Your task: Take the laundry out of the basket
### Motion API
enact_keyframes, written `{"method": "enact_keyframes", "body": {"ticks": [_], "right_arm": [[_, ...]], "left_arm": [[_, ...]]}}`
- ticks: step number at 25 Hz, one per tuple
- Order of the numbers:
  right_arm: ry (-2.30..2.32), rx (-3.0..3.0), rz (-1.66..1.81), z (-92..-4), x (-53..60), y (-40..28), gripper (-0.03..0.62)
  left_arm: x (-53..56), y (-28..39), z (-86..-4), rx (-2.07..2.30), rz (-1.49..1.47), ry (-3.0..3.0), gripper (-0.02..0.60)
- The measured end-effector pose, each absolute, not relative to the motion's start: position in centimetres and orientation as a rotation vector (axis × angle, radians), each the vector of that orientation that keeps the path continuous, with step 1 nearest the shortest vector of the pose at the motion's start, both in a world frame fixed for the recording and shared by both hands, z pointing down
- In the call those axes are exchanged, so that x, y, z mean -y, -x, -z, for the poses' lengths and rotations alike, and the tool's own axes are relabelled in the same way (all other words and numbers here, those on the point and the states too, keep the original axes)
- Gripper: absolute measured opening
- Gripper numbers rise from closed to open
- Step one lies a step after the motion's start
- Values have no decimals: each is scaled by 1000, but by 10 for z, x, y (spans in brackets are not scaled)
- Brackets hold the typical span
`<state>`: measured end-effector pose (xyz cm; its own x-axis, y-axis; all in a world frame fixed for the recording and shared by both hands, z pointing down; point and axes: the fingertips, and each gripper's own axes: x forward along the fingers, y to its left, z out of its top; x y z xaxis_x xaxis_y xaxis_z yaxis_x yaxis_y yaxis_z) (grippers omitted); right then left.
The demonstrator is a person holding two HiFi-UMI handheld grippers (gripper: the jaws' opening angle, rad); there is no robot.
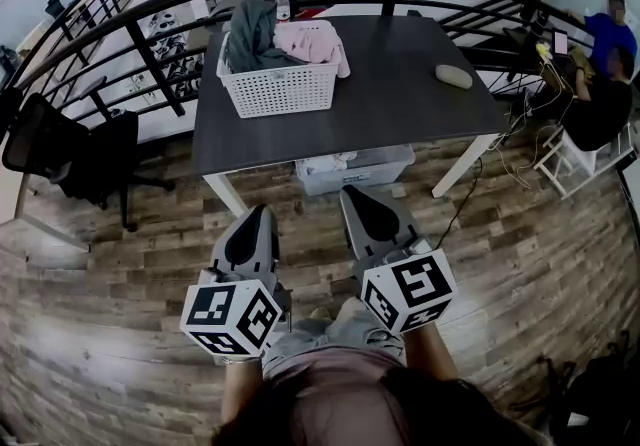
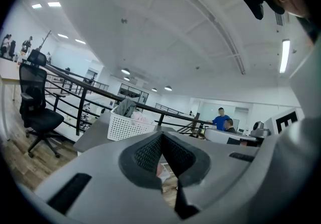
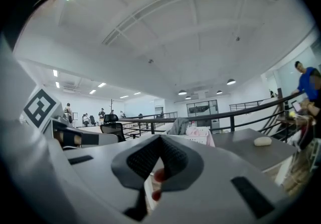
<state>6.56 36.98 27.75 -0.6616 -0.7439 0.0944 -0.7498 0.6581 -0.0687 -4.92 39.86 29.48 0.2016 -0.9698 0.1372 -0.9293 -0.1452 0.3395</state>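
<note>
A white perforated laundry basket [image 1: 280, 84] stands on the far left part of a dark table [image 1: 400, 94]. A grey garment [image 1: 250, 34] and a pink one [image 1: 315, 39] are heaped in it and hang over its rim. My left gripper [image 1: 262, 212] and right gripper [image 1: 352, 194] are side by side over the wood floor, short of the table's near edge, both pointing at it. Both are shut with nothing in them. The basket [image 2: 128, 126] shows beyond the left gripper [image 2: 161, 140], and the basket [image 3: 198, 137] also lies past the right gripper [image 3: 160, 142].
A clear storage bin [image 1: 355, 169] sits under the table. A pale oval object [image 1: 454, 76] lies on the table's right side, and a bottle [image 1: 283, 4] stands behind the basket. A black railing [image 1: 150, 54] curves behind. There is an office chair [image 1: 80, 159] at left, and people [image 1: 600, 64] sit at right.
</note>
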Motion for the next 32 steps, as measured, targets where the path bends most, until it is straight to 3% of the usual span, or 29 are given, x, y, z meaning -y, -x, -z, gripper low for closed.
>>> {"method": "enact_keyframes", "body": {"ticks": [15,32], "right_arm": [[-1210,2811,-178,-285,-344,-33,15],[-1178,2853,-183,-281,-206,0,16]], "left_arm": [[-375,80,-308,1795,150,-2095,-3],[-247,117,-297,1840,164,-2090,-3]]}}
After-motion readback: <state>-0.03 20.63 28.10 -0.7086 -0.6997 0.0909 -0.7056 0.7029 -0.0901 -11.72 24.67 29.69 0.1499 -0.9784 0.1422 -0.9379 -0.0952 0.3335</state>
